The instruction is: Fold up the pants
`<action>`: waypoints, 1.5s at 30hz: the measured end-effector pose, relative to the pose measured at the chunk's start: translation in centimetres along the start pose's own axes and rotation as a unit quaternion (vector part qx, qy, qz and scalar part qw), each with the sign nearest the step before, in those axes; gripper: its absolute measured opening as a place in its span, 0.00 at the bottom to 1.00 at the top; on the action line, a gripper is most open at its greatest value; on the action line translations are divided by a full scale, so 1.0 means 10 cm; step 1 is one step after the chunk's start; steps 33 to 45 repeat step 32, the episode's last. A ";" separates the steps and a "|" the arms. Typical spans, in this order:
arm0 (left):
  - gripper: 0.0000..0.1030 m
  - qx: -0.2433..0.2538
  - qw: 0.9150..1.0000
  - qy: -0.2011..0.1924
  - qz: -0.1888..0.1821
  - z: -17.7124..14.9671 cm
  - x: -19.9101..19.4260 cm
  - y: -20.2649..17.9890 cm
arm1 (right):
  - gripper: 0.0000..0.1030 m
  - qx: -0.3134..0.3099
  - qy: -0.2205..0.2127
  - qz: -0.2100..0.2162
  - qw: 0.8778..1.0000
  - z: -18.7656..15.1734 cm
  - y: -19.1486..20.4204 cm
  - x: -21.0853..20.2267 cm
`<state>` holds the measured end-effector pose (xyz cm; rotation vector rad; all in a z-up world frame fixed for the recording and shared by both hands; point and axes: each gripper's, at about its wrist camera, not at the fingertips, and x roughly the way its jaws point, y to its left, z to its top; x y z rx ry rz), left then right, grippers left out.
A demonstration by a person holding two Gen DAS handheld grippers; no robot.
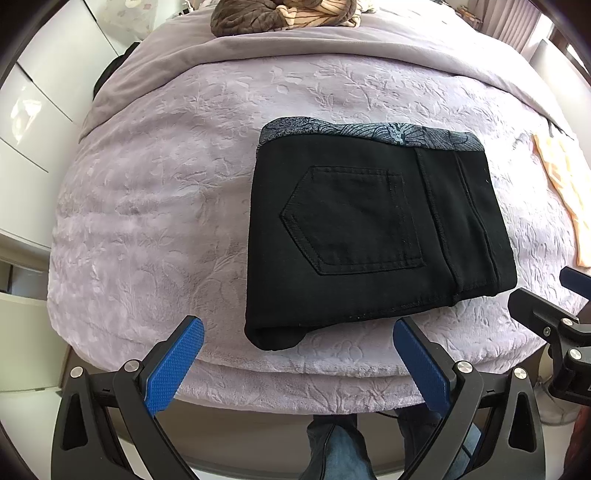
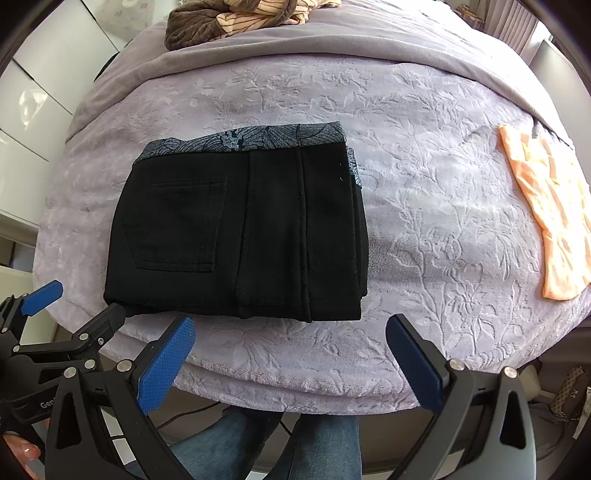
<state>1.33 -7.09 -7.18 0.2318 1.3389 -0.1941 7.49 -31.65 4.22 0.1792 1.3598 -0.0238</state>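
Black pants lie folded into a compact rectangle on the lilac bed cover, back pocket up, with a grey patterned waistband along the far edge. They also show in the right wrist view. My left gripper is open and empty, just in front of the pants' near edge. My right gripper is open and empty, near the bed's front edge, right of the pants' near right corner. The left gripper also shows in the right wrist view, and the right gripper's fingers show in the left wrist view.
An orange cloth lies at the bed's right side. A brown and striped heap of clothes sits at the far end. White cabinets stand to the left. The person's jeans-clad legs are below the bed's front edge.
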 end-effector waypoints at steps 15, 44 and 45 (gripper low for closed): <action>1.00 -0.003 1.000 0.001 0.001 0.00 0.00 -0.02 | 1.00 -0.002 -0.001 -0.004 1.000 0.00 0.01 0.00; 1.00 0.008 1.000 -0.012 -0.011 0.02 -0.02 0.01 | 1.00 -0.008 0.006 -0.013 1.000 0.01 0.03 0.05; 1.00 0.008 1.000 -0.012 -0.011 0.02 -0.02 0.01 | 1.00 -0.008 0.006 -0.013 1.000 0.01 0.03 0.05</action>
